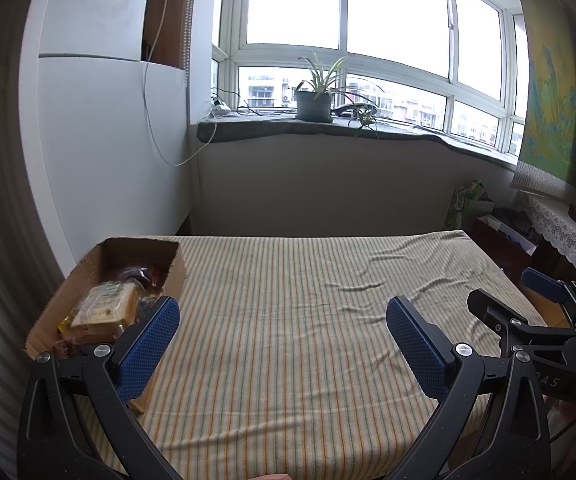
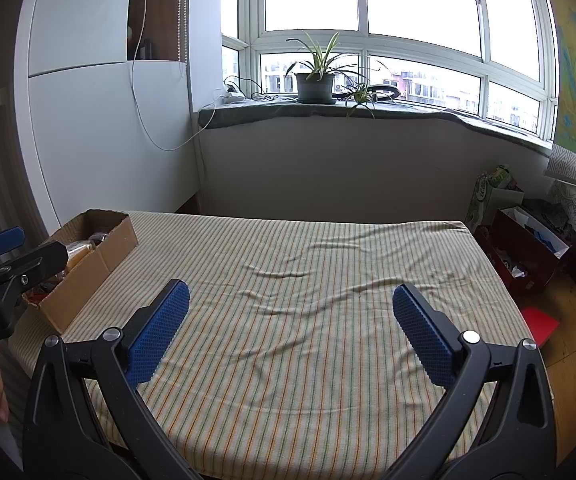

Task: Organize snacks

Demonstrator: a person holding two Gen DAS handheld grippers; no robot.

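A cardboard box [image 1: 175,270] sits at the left edge of the striped table cloth [image 1: 288,300]; it holds several wrapped snacks, among them a yellow pack [image 1: 105,304]. My left gripper [image 1: 283,308] hangs open over the cloth just right of the box, nothing between its blue pads [image 1: 147,344]. The right gripper [image 1: 544,296] shows at the right edge of the left wrist view. In the right wrist view my right gripper [image 2: 288,296] is open and empty above the cloth [image 2: 308,280], with the box [image 2: 87,268] far left and the left gripper [image 2: 11,252] beside it.
A window sill with a potted plant [image 1: 314,98] and cables runs behind the table. A white cabinet [image 1: 99,120] stands at the left. Right of the table on the floor are a dark red box [image 2: 524,248], a green bag [image 2: 488,196] and a red item [image 2: 540,326].
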